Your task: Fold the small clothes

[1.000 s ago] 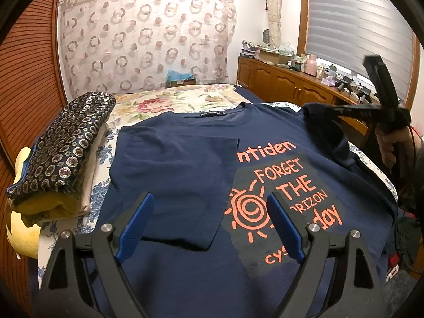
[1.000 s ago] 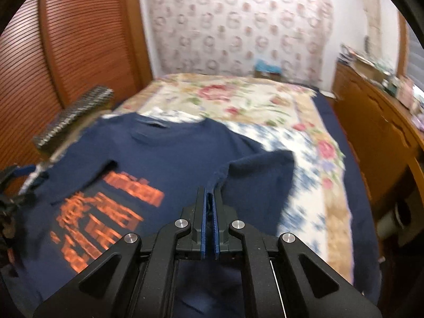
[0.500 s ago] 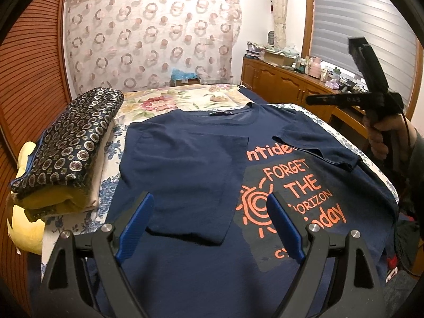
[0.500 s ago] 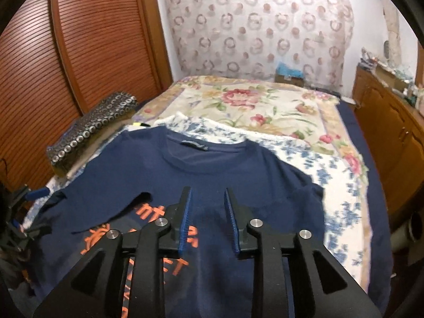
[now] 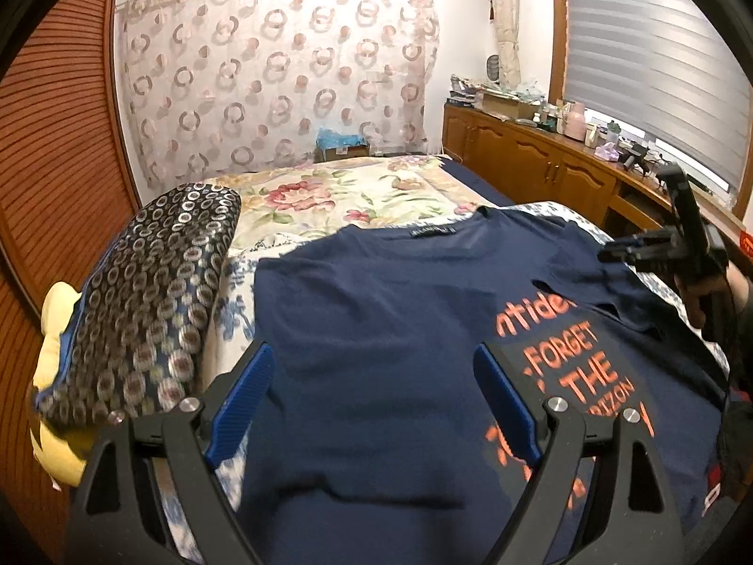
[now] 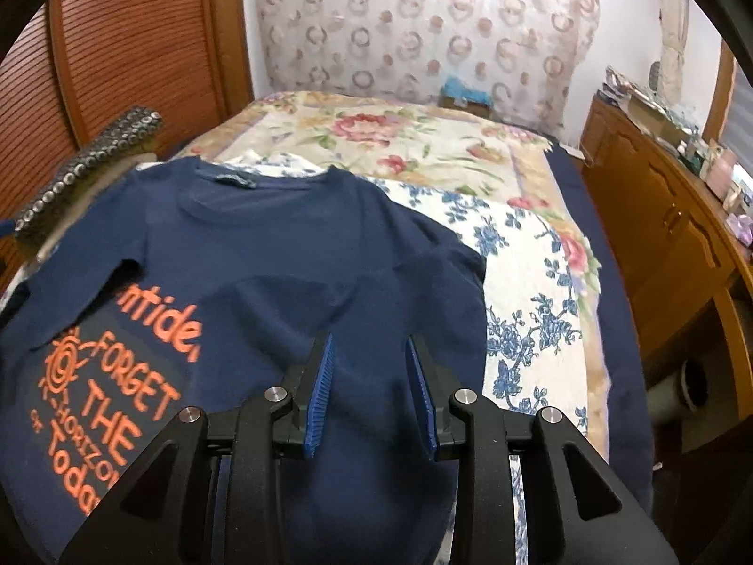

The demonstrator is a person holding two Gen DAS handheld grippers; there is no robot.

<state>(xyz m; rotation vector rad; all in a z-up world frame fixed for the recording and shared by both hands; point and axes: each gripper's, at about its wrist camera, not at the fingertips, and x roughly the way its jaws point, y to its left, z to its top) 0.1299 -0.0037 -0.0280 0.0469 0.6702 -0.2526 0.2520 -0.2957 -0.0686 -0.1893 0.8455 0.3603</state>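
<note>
**Navy tee on bed, both side flaps folded in**

Navy T-shirt (image 5: 376, 329) w/ orange print lies flat on the floral bedspread (image 5: 339, 202), collar toward the far curtain (image 5: 282, 84). Its two sleeve sides are folded inward over the body – the print reads only in part ("FORGET THE", a spiral sun in the right wrist view).

Left gripper (image 5: 376, 405) hovers over the shirt's left half, blue pads spread wide, nothing between them – just cloth below.

Right gripper (image 6: 369, 391): jaws have just been opening, now stand partly apart, pads clear of the fabric; no cloth pinched between them. It sits above the folded-in right sleeve, near the shirt's right edge. In the left wrist view the same tool shows at far right, held by a hand (image 5: 706, 292), above the shirt's right shoulder.

Stack of folded clothes (image 5: 136, 301) sits left of the shirt, just beside it: dark ring-patterned piece on top, yellow under. Wooden cabinet (image 5: 541, 160) w/ clutter runs along the right, under the window blind (image 5: 659, 61). Slatted wood door (image 6: 117, 61) on the left wall.
</note>
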